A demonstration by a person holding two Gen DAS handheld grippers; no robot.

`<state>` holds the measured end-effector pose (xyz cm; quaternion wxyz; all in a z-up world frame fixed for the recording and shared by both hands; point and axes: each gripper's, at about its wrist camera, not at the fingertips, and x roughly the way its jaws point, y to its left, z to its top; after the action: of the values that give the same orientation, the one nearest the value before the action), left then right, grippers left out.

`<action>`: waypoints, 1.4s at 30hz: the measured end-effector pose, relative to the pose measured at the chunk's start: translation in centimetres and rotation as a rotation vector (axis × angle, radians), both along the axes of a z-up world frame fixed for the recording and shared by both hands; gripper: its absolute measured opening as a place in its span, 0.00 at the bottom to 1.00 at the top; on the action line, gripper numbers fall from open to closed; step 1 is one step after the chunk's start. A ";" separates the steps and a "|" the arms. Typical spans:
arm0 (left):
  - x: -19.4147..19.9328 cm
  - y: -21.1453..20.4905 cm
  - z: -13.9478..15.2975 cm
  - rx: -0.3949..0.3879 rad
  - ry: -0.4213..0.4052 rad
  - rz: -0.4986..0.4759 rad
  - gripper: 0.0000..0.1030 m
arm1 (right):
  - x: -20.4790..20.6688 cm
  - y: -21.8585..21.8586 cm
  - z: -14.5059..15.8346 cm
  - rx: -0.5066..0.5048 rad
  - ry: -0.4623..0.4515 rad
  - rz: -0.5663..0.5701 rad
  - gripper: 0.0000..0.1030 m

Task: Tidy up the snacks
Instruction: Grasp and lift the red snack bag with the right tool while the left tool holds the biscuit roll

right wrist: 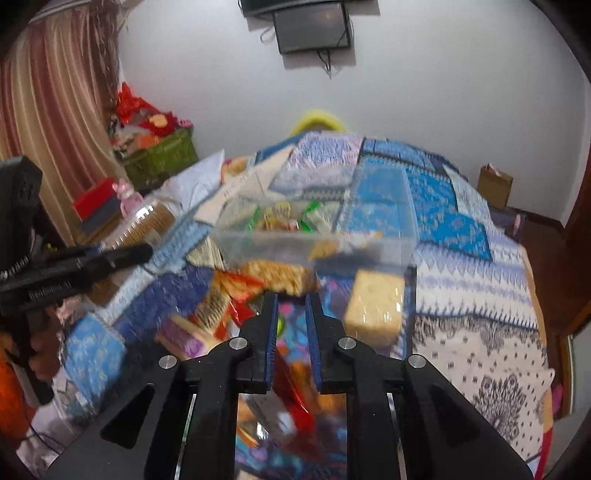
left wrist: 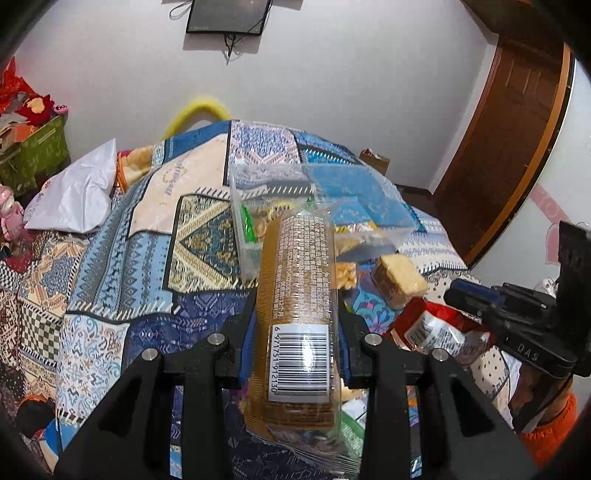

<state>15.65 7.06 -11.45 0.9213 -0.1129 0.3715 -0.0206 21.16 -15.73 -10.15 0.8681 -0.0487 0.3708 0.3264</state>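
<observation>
My left gripper (left wrist: 295,295) is shut on a long clear pack of brown biscuits (left wrist: 295,302) with a barcode, held above the bed in front of a clear plastic box (left wrist: 255,199) that holds several snacks. My right gripper (right wrist: 291,295) is shut on a red snack packet (right wrist: 291,391); the same packet shows in the left wrist view (left wrist: 436,328). The box (right wrist: 369,243) lies just ahead of it. A wrapped square cake (right wrist: 375,306) and several loose snack packs (right wrist: 273,275) lie on the quilt near the box.
A patterned blue quilt (left wrist: 122,258) covers the bed. A white pillow (left wrist: 77,192) lies at the left. A green crate (right wrist: 159,158) with red items stands by the curtain. A brown door (left wrist: 509,140) is at the right. A screen (right wrist: 314,29) hangs on the wall.
</observation>
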 end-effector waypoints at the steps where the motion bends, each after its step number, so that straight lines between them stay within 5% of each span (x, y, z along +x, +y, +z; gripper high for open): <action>1: 0.0 0.1 -0.3 -0.005 0.009 0.002 0.34 | 0.0 -0.3 -0.5 -0.003 0.022 -0.002 0.31; 2: -0.1 0.2 -0.5 -0.008 0.014 0.003 0.34 | -0.2 -0.6 -0.9 0.001 0.037 0.000 0.43; 10: -1.2 0.6 -1.5 -0.019 0.043 0.017 0.34 | -2.2 -1.6 -1.9 0.045 0.106 0.033 0.69; 16: -2.6 0.3 -1.5 -0.015 0.046 0.008 0.34 | -4.7 1.1 -2.6 -0.011 0.086 0.139 0.72; 19: -3.5 0.2 -1.4 -0.011 0.047 0.002 0.34 | -5.0 2.8 -3.2 -0.047 0.068 0.194 0.84; 25: -4.6 0.5 -1.3 -0.015 0.047 0.008 0.34 | -3.9 4.7 -5.5 -0.117 0.127 0.207 0.84; 29: -4.9 0.3 -1.2 -0.015 0.046 0.001 0.34 | -3.9 4.2 -6.0 -0.103 0.153 0.182 0.65; 42: -2.4 -0.8 0.1 -0.009 0.007 -0.017 0.34 | -1.7 1.7 -0.2 -0.011 0.024 0.052 0.62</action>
<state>13.24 6.24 -11.39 0.9194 -0.1138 0.3754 -0.0299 19.45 -14.03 -10.37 0.8547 -0.0590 0.3814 0.3472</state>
